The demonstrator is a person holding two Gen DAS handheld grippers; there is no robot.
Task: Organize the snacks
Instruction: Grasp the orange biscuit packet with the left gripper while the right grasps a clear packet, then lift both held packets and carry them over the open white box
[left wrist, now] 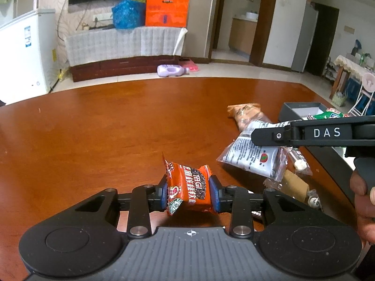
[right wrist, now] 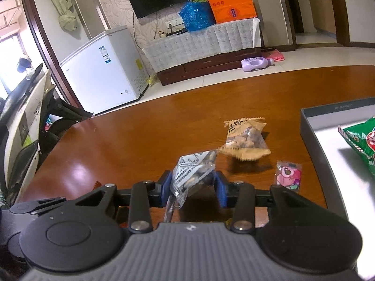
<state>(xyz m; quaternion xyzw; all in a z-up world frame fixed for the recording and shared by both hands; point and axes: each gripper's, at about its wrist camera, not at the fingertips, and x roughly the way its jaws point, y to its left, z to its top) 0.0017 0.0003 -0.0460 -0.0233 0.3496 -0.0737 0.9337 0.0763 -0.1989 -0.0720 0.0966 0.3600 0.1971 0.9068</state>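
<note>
I'm tilting both grippers downward over the glossy brown wooden worktop (left wrist: 105, 121). Left gripper (left wrist: 188, 190) jaws are pinching an orange foil snack packet (left wrist: 187, 187); right gripper (right wrist: 193, 186) jaws are clamping a clear printed nut bag (right wrist: 192, 171), beside the grey open box (right wrist: 309, 126).

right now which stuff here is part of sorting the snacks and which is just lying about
Job:
- orange snack packet
- clear printed snack bag
- tan nut packet
- pink candy packet
- green packet
- grey box

Lying about:
- purple bottle
- white freezer
- blue bag
</note>
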